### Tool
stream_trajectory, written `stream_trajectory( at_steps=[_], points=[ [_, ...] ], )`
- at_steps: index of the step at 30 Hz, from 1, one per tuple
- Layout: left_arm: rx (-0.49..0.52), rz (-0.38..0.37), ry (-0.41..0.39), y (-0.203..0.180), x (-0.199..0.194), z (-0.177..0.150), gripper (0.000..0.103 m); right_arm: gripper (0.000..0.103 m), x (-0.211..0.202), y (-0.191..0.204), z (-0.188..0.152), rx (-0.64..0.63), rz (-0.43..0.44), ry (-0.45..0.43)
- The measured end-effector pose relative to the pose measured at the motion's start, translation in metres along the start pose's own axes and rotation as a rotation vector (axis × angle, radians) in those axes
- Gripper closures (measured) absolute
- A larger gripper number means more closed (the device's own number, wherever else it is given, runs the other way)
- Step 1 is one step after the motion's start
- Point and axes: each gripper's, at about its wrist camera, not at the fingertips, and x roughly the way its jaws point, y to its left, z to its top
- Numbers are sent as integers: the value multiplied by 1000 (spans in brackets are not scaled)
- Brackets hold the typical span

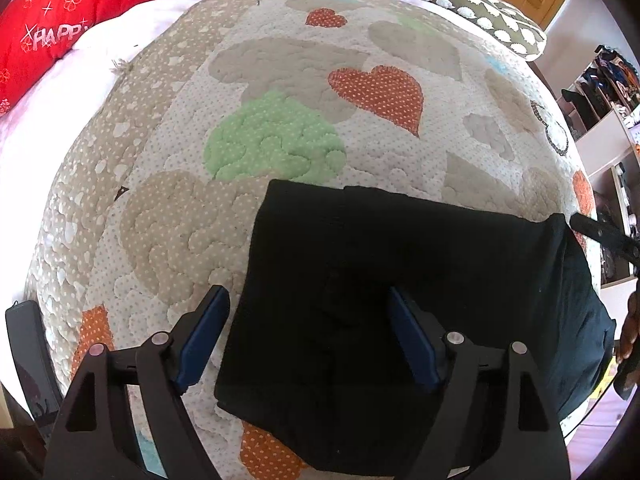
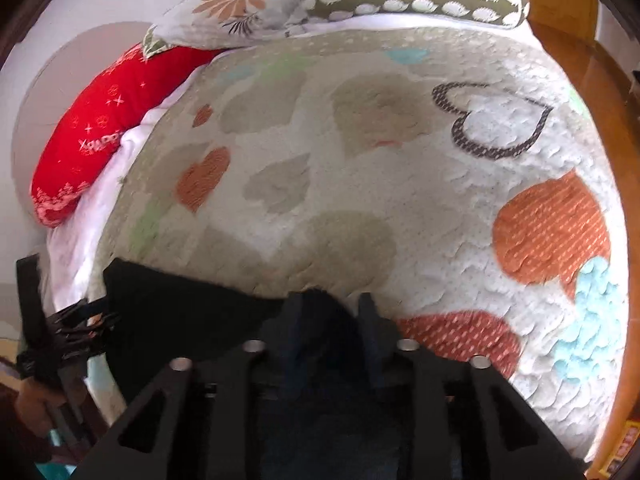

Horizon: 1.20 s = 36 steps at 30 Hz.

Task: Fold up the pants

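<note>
pants (image 1: 400, 288): folded black stack on bed quilt (image 1: 280, 80) | left tool (image 1: 308, 340): wide open, straddling stack's edge, gripping nothing | right tool (image 2: 328, 320): part-open around cloth, grip unclear | left: final tidy

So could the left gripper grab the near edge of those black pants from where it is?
Probably yes. The left gripper is open, its fingers straddling the left edge of the folded pants on the quilt, with nothing between them and the cloth.
</note>
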Motion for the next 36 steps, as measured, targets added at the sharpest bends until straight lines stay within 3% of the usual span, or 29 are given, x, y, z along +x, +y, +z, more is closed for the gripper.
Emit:
stream_trajectory(
  at_steps=[9,10,12,19,29,32,36],
  points=[
    [2,-6,-3,2,0,0,22,64,16,3,-15,-75,-34,55],
    [2,-5,-3,2,0,0,22,68,17,4,-15,-84,-29,59],
    [3,-2,-4,1,0,0,22,102,18,9,-13,-124,-24,59],
    [3,6,-36,0,-10,4,22,101,14,18,-10,-206,-95,48],
    [8,8,-11,0,-6,3,22,102,20,8,-5,-126,-177,43],
    [1,11,-22,2,-10,1,22,102,16,-1,1,-84,-151,40],
    [-15,8,5,6,-2,-8,22,102,17,3,-2,-122,-157,53]
  ],
)
